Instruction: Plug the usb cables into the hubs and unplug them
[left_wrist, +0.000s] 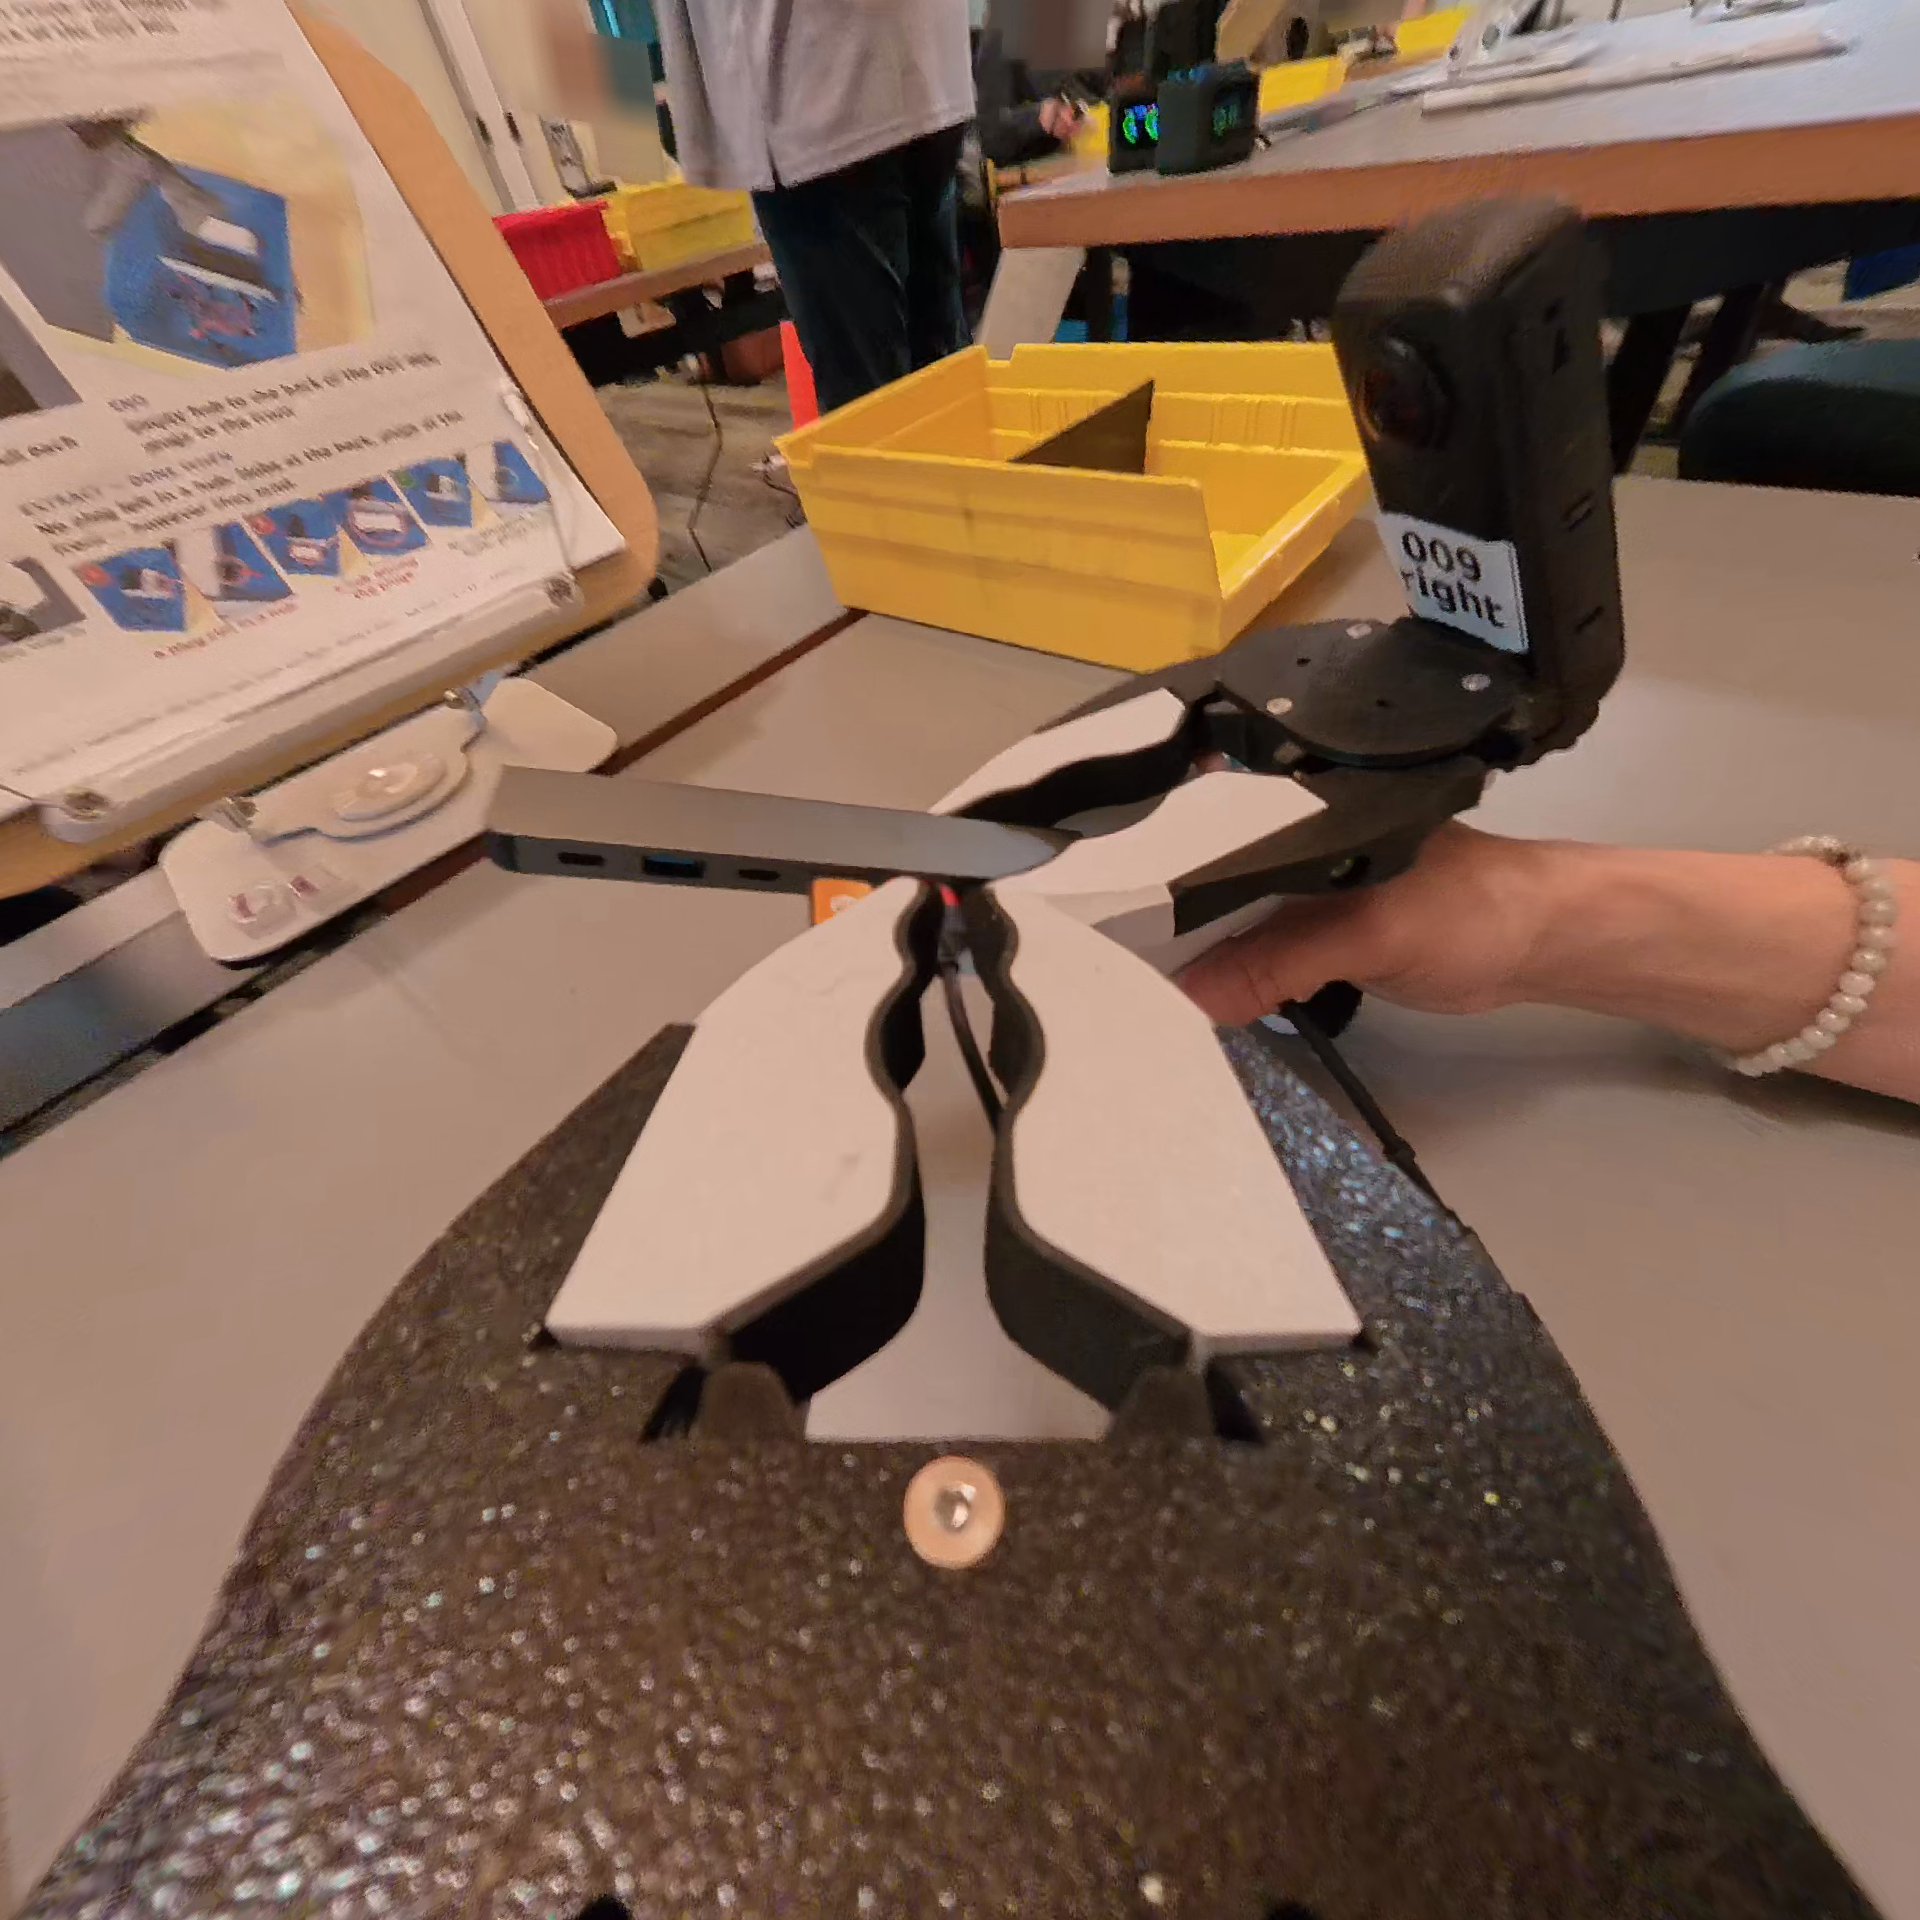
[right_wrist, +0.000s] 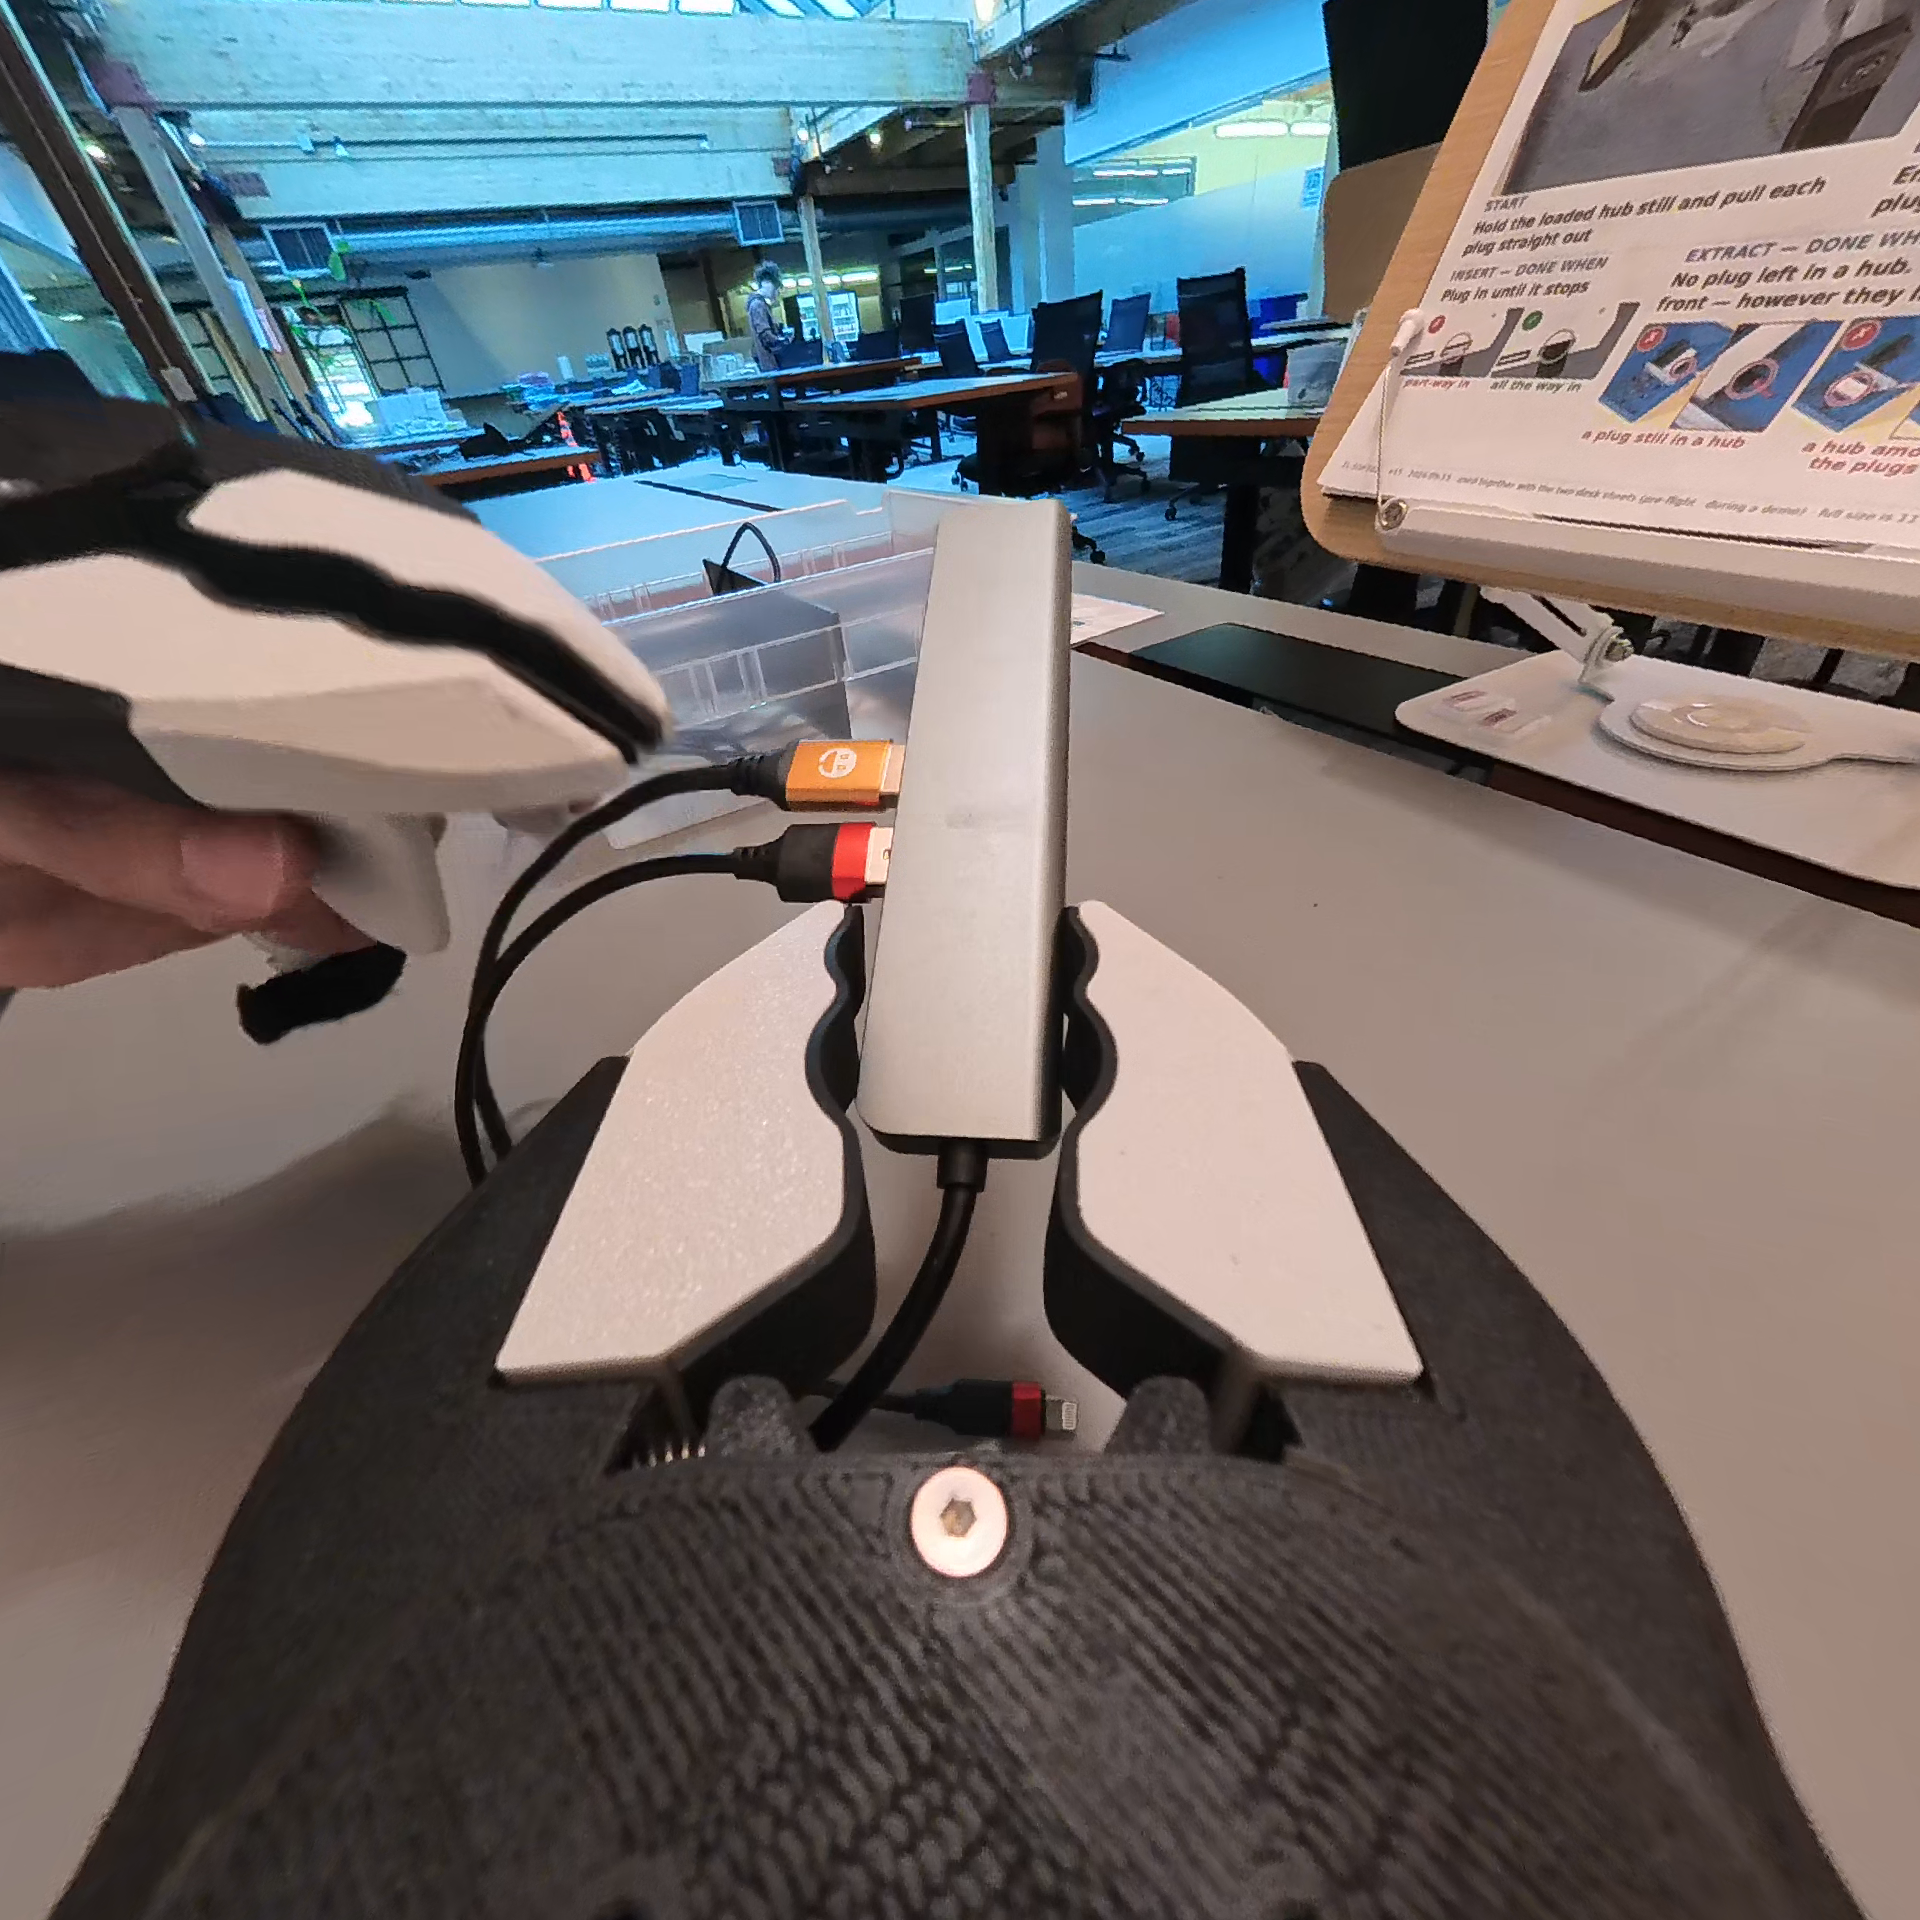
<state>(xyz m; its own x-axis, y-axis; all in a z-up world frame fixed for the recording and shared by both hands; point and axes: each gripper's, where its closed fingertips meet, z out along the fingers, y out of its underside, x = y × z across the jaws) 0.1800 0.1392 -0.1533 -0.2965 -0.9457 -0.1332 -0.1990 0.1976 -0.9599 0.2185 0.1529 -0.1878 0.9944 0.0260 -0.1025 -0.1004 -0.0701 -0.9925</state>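
Currently we hold the grey hub (right_wrist: 971, 831) clamped in the right gripper (right_wrist: 961, 940) above the surface (right_wrist: 1455, 1039), left gripper (left_wrist: 961, 914) jaws closed on the red-collared plug (right_wrist: 847, 862) beside the orange plug (right_wrist: 842, 774); pull straight, hub steady.

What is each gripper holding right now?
Left gripper: shut on the red plug, which sits in the hub.
Right gripper: shut on the hub, held off the table.

An open-plan workshop office: rows of desks (right_wrist: 914, 400) and office chairs (right_wrist: 1210, 332) at twelve o'clock, yellow parts bin (left_wrist: 1070, 520) at one.
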